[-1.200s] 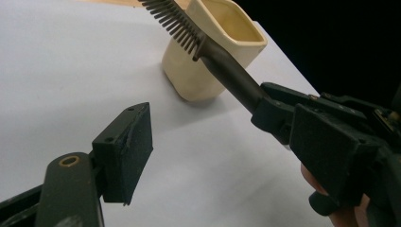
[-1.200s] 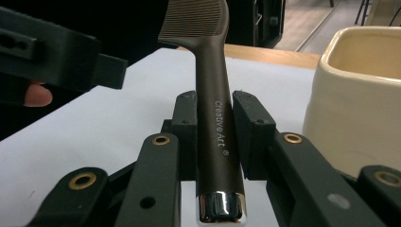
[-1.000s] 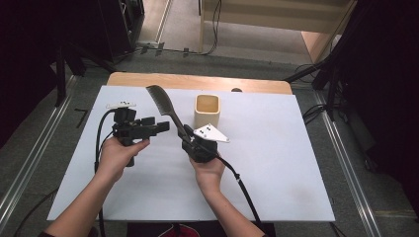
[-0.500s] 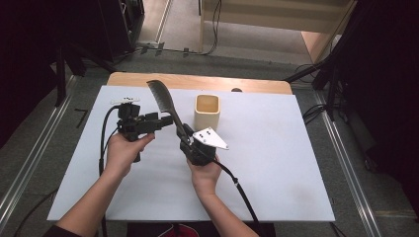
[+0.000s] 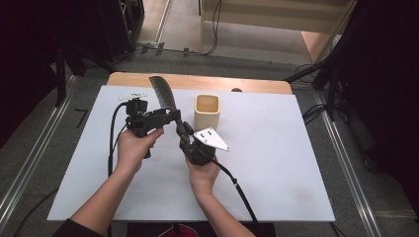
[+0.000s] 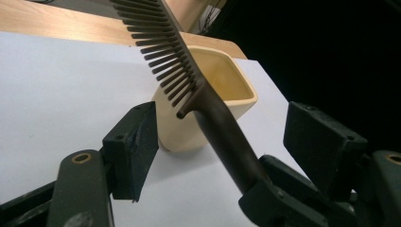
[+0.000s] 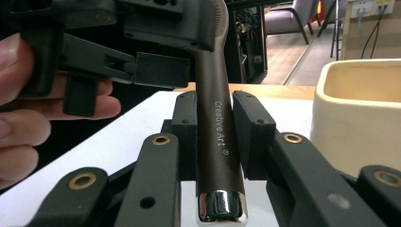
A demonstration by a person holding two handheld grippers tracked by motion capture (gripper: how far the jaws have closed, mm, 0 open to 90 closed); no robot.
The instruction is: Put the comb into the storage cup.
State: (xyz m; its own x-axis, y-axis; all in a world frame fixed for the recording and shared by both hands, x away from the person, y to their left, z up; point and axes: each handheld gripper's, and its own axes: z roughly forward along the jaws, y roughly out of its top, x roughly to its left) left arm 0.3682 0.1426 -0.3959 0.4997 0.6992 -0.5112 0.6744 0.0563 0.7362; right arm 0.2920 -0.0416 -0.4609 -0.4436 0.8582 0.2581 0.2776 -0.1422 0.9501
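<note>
comb [image 5: 165, 101] held up over the white table sheet [image 5: 276, 177], just left of the cream cup [image 5: 207, 111], teeth end up and away from the person. right gripper [image 7: 213, 125] clamped on the handle low down, pads on both sides of the brown shaft. left gripper [image 6: 222, 135] has jaws wide w/ the handle btwn them, not pressing yet; they've just been closing in. handling, my read: comb looks light, stiff plastic, handle smooth and prob slippery; teeth thin, likely to bend or snap, so grip the bare handle below the teeth, not the tooth row. views: right gripper view shows lettering on the handle and a shiny metal end cap below the pads, plus the person's fingers [image 7: 28, 111] behind. left gripper view shows teeth in detail and the cup's inside. high view gives the layout: both hands, cables, wood table edge [image 5: 197, 81].
</note>
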